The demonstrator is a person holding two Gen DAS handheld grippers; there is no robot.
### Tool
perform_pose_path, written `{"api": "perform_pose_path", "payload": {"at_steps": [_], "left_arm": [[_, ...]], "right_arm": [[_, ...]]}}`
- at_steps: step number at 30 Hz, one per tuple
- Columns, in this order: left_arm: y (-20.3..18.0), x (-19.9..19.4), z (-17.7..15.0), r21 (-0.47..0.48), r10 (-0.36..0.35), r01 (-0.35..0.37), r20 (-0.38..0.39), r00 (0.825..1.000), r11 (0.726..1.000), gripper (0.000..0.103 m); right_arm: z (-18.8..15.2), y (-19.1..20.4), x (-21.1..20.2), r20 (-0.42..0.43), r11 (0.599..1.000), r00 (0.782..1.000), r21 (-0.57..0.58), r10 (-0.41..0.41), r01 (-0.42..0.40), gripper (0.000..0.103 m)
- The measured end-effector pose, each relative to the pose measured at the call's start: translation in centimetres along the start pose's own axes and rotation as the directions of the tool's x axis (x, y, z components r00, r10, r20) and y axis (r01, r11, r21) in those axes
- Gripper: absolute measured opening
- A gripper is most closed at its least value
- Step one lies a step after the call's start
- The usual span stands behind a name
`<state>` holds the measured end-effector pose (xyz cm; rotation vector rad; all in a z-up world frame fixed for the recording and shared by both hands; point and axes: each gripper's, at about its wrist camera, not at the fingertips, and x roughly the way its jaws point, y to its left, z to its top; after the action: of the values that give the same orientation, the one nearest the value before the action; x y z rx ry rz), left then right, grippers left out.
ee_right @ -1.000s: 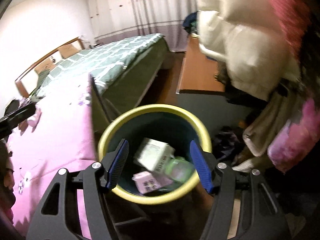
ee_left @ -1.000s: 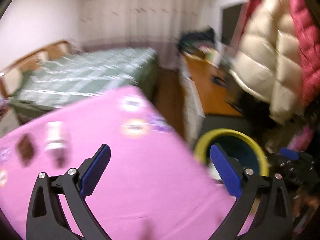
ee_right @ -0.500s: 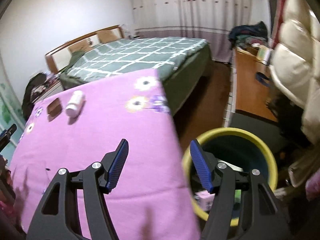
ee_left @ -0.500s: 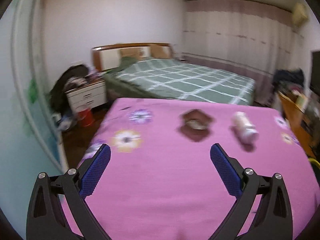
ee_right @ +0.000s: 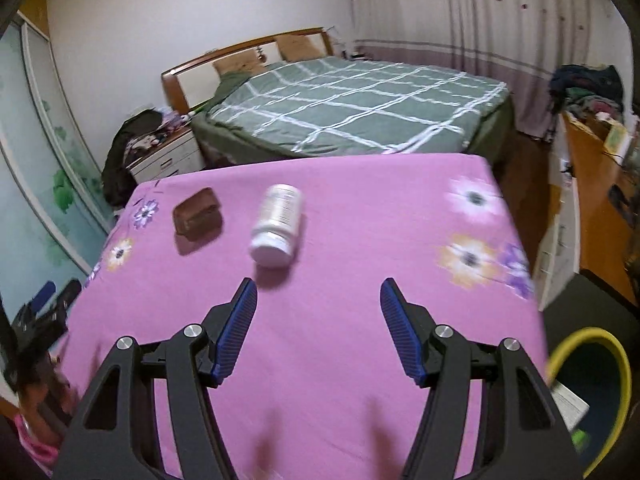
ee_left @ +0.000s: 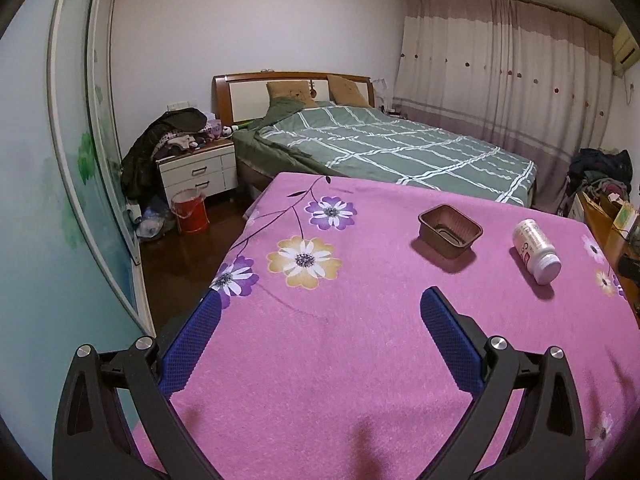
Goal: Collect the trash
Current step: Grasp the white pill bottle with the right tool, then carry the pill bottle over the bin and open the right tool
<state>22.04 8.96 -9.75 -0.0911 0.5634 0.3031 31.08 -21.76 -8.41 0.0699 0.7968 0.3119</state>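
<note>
Both grippers are hanging over the near part of a pink flowered table [ee_left: 320, 360], the left gripper [ee_left: 320, 336] and the right gripper [ee_right: 318, 326] each standing wide with nothing between the blue pads. Trash is lying further out on the table: a white bottle [ee_right: 277, 224] on its side, and a brown tray [ee_left: 449, 231] sitting upright just to its left. A yellow-rimmed bin [ee_right: 588, 376] is standing on the floor off the table's right near corner, holding some litter.

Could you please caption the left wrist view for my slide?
Open left tool over pink cloth; brown tray, white bottle ahead.
</note>
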Motion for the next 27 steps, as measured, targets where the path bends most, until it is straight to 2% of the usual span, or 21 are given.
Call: {"api": "perform_pose_path", "payload": {"at_steps": [2,8,16,20,27], "left_arm": [[-0.2,-0.1,0.1,-0.003,-0.003,0.003,0.001,1.0,1.0,0.098],[-0.1,0.1,0.1,-0.013,-0.012,0.012,-0.005,1.0,1.0,0.098],[-0.1,0.2,0.1,-0.024,-0.019,0.019,-0.02,1.0,1.0,0.098],[-0.1,0.2,0.0,-0.023,-0.018,0.018,-0.019,1.0,1.0,0.098],[-0.1,0.1,0.0,-0.022,-0.019,0.018,-0.018,1.0,1.0,0.098]], "right_arm": [[0.9,1.1,1.5,-0.011,1.0,1.0,-0.005,0.0,0.0,0.061],[4.7,3.1,8.4,-0.124,1.0,0.992,-0.002,0.001,-0.001,0.061],[6.0,3.9,13.8,-0.216,0.999,0.976,-0.011,-0.037,0.035,0.06],[6.0,3.8,15.3,-0.25,0.999,0.967,-0.015,-0.05,0.047,0.045],[5.1,3.0,14.5,-0.227,0.999,0.973,0.001,-0.037,0.038,0.045]]}}
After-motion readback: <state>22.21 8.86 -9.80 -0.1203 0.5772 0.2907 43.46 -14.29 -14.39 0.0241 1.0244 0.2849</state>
